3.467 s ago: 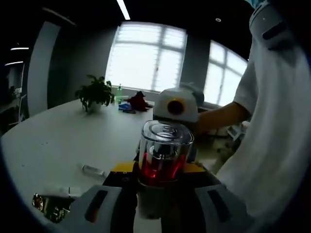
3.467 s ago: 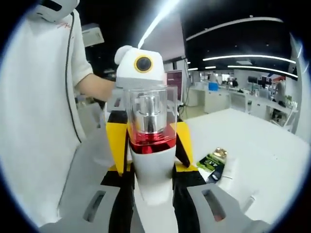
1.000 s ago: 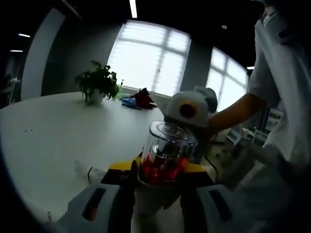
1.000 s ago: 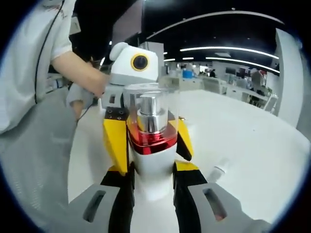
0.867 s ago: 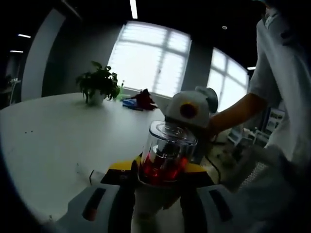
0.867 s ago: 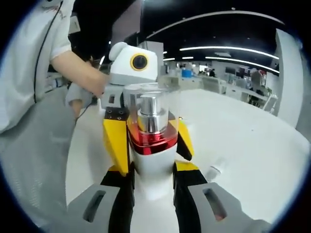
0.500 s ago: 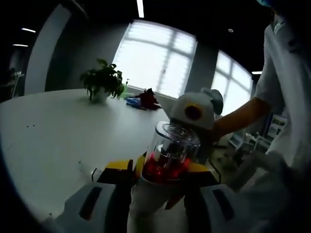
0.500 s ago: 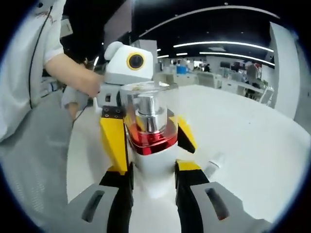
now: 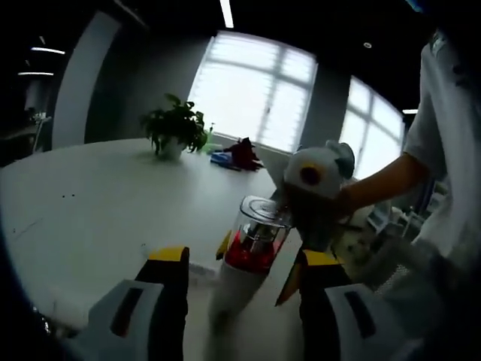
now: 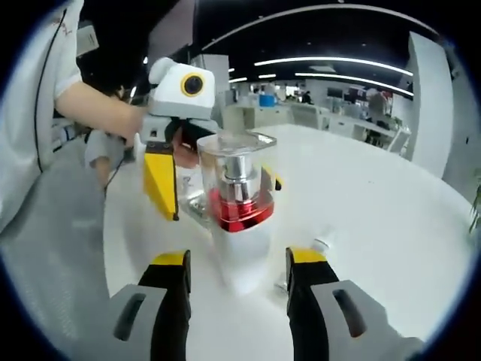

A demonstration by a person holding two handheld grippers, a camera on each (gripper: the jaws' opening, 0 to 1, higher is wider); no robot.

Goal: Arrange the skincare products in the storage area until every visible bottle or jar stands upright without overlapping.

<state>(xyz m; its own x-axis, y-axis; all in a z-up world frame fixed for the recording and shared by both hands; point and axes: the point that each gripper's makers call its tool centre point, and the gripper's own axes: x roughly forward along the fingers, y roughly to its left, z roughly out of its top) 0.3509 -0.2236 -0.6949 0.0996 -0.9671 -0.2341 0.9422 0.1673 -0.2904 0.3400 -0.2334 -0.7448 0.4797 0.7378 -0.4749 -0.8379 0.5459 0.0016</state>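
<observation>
A skincare bottle (image 10: 237,218) with a white body, a red band and a clear square cap stands upright on the white table (image 10: 376,226). My right gripper (image 10: 239,256) is open, its jaws wide on either side of the bottle's base and apart from it. From the far side my left gripper (image 10: 220,197) also flanks the bottle without touching it. In the left gripper view the same bottle (image 9: 254,244) sits between the wide open jaws of my left gripper (image 9: 244,256). The right gripper (image 9: 255,269) faces it from behind.
A small white tube (image 10: 319,247) lies on the table just right of the bottle. A potted plant (image 9: 177,129) and a red object (image 9: 244,150) stand at the far edge. A person's arm (image 9: 379,184) and white shirt (image 10: 30,143) are close by.
Both grippers were shut on the bottle. Both have now opened and drawn back, and the bottle stands free on the table between them.
</observation>
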